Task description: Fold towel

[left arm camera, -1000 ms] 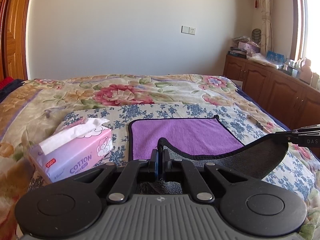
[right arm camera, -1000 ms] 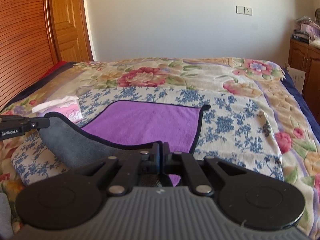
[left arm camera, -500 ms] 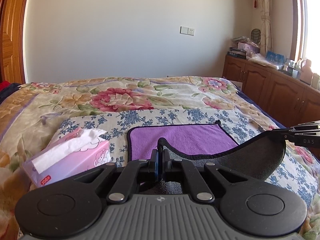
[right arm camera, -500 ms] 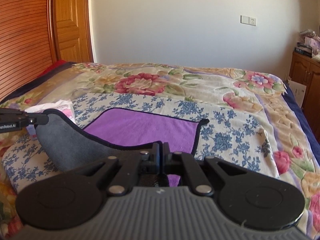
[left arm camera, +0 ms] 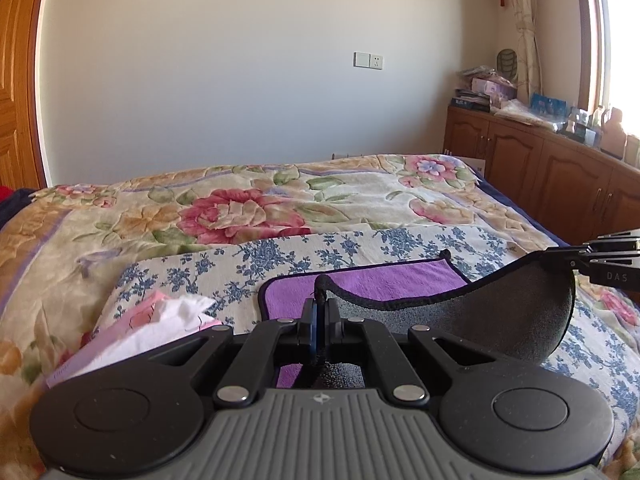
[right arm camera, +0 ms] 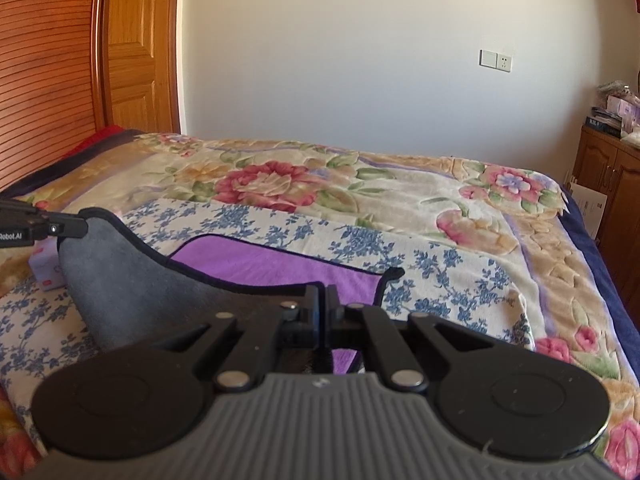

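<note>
A towel, purple on top (left arm camera: 372,283) and grey underneath (left arm camera: 516,316), with dark trim, lies on a blue-flowered cloth on the bed. My left gripper (left arm camera: 320,304) is shut on its near-left corner. My right gripper (right arm camera: 322,300) is shut on its near-right corner. Both corners are lifted, so the near edge curls up and over, grey side out (right arm camera: 132,276), above the flat purple part (right arm camera: 276,268). The right gripper also shows at the right edge of the left wrist view (left arm camera: 580,260), the left gripper at the left edge of the right wrist view (right arm camera: 76,227).
A pink tissue box (left arm camera: 160,328) sits left of the towel. The blue-flowered cloth (right arm camera: 440,272) lies over a floral blanket (left arm camera: 248,216). A wooden cabinet (left arm camera: 560,168) with clutter stands at the right, a wooden door (right arm camera: 132,48) at the left.
Both grippers have moved forward over the bed with the towel's near corners. The visible purple area has shrunk as the grey underside rolls over it.
</note>
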`<state>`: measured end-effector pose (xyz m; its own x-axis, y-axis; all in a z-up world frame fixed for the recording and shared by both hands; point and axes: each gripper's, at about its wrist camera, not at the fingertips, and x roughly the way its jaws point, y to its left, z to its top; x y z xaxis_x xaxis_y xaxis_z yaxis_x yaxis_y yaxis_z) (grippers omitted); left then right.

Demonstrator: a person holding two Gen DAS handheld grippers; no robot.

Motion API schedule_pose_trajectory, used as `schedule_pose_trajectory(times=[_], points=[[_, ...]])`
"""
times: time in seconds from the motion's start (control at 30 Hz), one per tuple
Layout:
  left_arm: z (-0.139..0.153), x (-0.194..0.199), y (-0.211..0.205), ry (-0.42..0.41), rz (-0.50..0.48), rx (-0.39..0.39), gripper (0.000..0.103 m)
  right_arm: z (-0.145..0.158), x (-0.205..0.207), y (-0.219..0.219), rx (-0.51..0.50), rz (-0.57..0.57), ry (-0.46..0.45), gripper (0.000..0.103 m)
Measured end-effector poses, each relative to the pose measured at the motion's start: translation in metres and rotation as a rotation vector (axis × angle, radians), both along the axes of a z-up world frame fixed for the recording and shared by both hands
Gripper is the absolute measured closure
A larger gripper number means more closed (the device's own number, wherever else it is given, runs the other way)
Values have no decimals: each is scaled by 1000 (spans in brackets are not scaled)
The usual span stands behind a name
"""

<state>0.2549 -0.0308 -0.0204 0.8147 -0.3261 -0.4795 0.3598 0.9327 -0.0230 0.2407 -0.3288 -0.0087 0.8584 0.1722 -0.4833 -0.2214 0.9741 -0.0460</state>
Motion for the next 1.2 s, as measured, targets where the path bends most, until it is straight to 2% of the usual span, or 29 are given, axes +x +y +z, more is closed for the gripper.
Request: schedule_pose_trajectory(times=[0.2,1.2], points=[[1,12,-4,-12,-9,42,99,1,11,-1,-18,7,-29,100],[-8,69,-14,-32,25,62,99,-6,60,-2,-29,35,-75,100]])
